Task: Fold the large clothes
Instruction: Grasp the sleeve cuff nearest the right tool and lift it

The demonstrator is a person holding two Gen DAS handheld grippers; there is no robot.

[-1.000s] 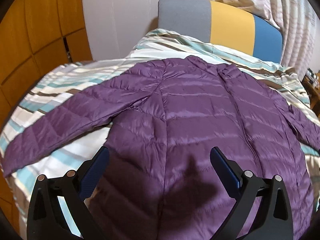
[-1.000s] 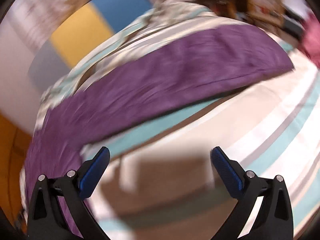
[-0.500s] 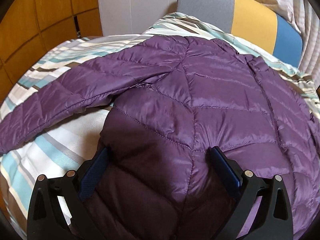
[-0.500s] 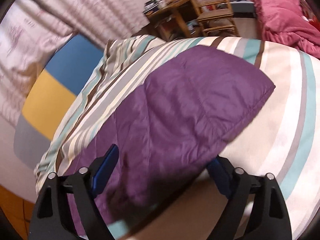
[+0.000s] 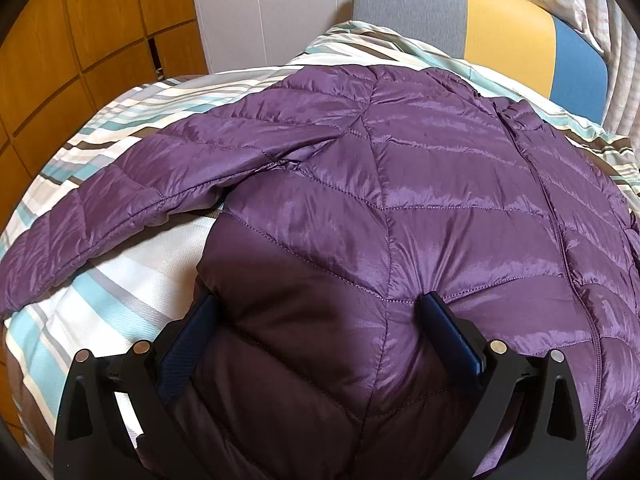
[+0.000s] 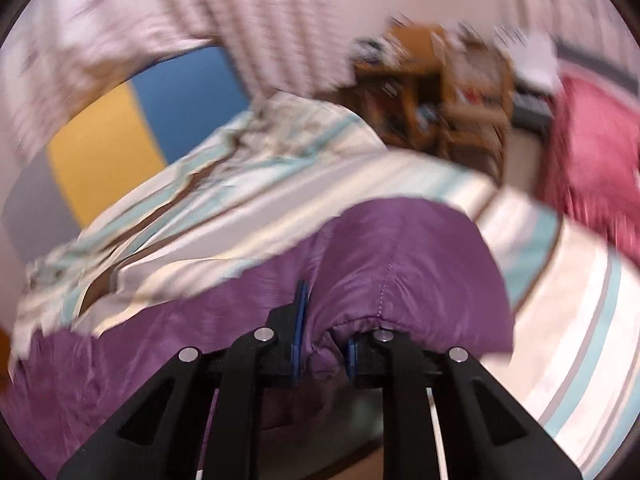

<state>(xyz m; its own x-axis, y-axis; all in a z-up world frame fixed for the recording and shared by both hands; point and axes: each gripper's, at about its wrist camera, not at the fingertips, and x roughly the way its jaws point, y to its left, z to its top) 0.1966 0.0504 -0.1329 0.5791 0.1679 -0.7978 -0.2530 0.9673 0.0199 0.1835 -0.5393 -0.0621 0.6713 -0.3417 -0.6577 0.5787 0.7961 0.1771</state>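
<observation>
You're working over the bed (image 5: 132,280), its striped cover giving you a broad, soft surface to spread a big garment on, and the purple quilted down jacket (image 5: 420,184) is lying across it front up, zipper running away from you toward the grey, yellow and blue headboard (image 5: 508,28). One sleeve is stretching out flat toward the wooden wardrobe (image 5: 80,52) side, well apart from the body panel, which looks like the layout you want before folding sleeves inward. Now the tools: your left gripper (image 5: 320,316) is sitting low over the hem end of the jacket with its jaws spread wide, the blue pads straddling a puffy panel and pressing at its sides, not pinching anything. It reads as if you're pinning or steadying the body while the other side does the work. Your right gripper (image 6: 324,344) is squeezed nearly closed, with a bunched wad of purple fabric caught between the pads; that's the far sleeve (image 6: 400,264), its cuff end humping up in front of the camera above the bedding. The right view is smeared with blur, so you're swinging quickly. My guess is you're carrying that sleeve across the jacket's front for the first fold.
</observation>
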